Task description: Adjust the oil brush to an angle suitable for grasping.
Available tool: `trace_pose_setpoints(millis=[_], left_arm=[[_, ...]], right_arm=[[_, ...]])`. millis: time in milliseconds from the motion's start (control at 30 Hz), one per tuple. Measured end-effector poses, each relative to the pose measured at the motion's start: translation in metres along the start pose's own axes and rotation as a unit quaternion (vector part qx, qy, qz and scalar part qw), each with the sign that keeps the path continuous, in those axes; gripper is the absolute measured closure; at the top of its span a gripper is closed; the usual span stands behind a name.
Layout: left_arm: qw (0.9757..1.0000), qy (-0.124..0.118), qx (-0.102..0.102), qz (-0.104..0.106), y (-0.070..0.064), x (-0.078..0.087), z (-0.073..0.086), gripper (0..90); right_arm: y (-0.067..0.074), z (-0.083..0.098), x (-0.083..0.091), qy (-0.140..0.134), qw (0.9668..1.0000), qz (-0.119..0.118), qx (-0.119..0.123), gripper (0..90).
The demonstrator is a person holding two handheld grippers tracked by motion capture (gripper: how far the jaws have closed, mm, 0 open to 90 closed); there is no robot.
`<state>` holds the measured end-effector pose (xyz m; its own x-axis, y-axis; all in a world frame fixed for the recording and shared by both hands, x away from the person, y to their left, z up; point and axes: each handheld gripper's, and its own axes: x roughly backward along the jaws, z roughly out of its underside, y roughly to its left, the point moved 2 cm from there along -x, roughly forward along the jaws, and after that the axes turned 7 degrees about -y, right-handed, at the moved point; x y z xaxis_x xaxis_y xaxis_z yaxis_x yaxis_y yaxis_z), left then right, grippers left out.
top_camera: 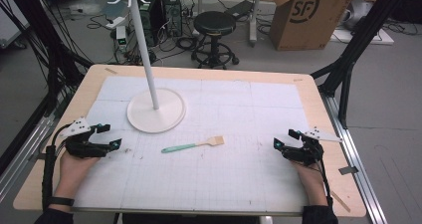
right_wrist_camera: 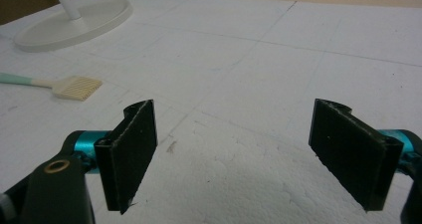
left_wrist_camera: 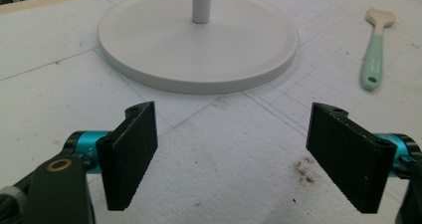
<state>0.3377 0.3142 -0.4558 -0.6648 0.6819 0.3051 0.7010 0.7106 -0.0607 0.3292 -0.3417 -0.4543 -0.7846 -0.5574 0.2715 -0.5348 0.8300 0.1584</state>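
Black fingers (left_wrist_camera: 134,154) of the left gripper (top_camera: 102,137) stand wide apart with nothing between them, and the right gripper (top_camera: 283,139) has its fingers (right_wrist_camera: 132,154) spread just as wide and empty. Both rest near the tabletop (top_camera: 308,84) edges, well apart from the brush (top_camera: 193,145) lying flat between them, so I judge the work not yet begun: the brush is untouched, and the stand (top_camera: 155,109) beside it carries nothing at its base. From the high view the hooks at the stand's top are visible; the left gripper view adds brown specks on the white mat (left_wrist_camera: 239,184).
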Motion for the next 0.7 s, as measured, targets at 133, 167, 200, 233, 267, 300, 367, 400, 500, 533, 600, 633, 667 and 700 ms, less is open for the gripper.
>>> trace_pose_setpoints(millis=[133,167,200,233,267,300,367,400,500,533,600,633,667,700], left_arm=[[1.0000,0.002,-0.005,0.002,-0.0007,-0.0003,0.0001,20.9],[1.0000,0.003,-0.006,0.002,-0.0006,-0.0004,0.0001,21.0],[1.0000,0.003,-0.005,0.002,-0.0004,-0.0003,0.0001,21.0],[1.0000,0.001,-0.003,0.002,-0.0001,-0.0002,0.0001,21.0],[1.0000,0.001,-0.002,0.002,0.0001,0.0000,0.0002,21.0],[1.0000,0.000,-0.001,0.003,0.0002,0.0001,0.0002,21.0],[1.0000,0.001,-0.003,0.003,-0.0001,-0.0001,0.0002,21.0],[1.0000,0.002,-0.004,0.002,-0.0005,-0.0002,0.0002,21.0],[1.0000,0.003,-0.006,0.001,-0.0010,-0.0007,0.0002,21.3],[1.0000,0.003,-0.006,0.002,-0.0008,-0.0005,0.0002,21.2],[1.0000,0.002,-0.004,0.002,-0.0004,-0.0003,0.0003,21.3],[1.0000,0.002,-0.003,0.002,0.0002,0.0000,0.0002,21.2],[1.0000,0.002,-0.003,0.002,0.0002,0.0000,0.0002,21.3],[1.0000,0.002,0.000,0.002,0.0003,-0.0003,0.0003,21.5]], right_arm=[[-0.0001,-0.0001,0.0003,0.000,1.0000,0.001,0.001,18.2],[-0.0001,-0.0001,0.0003,0.000,1.0000,0.001,0.001,18.2],[-0.0001,-0.0002,0.0004,0.000,1.0000,0.000,0.000,18.2],[0.0000,-0.0001,0.0006,0.000,1.0000,0.000,-0.003,18.2],[-0.0004,-0.0002,0.0006,-0.001,1.0000,-0.001,-0.002,18.2],[-0.0005,-0.0004,0.0007,-0.002,1.0000,-0.002,-0.003,18.2],[-0.0002,-0.0004,0.0008,-0.002,1.0000,-0.001,-0.005,18.2],[-0.0002,-0.0006,0.0007,-0.003,1.0000,-0.002,-0.002,18.2],[0.0001,-0.0009,0.0007,-0.005,1.0000,-0.004,0.002,18.2],[-0.0001,-0.0011,0.0007,-0.006,1.0000,-0.004,0.003,18.2],[0.0003,-0.0015,0.0010,-0.007,1.0000,-0.005,0.001,18.2],[0.0001,-0.0019,0.0009,-0.009,0.9999,-0.005,0.003,18.2],[0.0001,-0.0024,0.0009,-0.011,0.9999,-0.007,0.004,18.2],[0.0008,-0.0033,0.0009,-0.011,0.9999,-0.007,0.001,18.2]])
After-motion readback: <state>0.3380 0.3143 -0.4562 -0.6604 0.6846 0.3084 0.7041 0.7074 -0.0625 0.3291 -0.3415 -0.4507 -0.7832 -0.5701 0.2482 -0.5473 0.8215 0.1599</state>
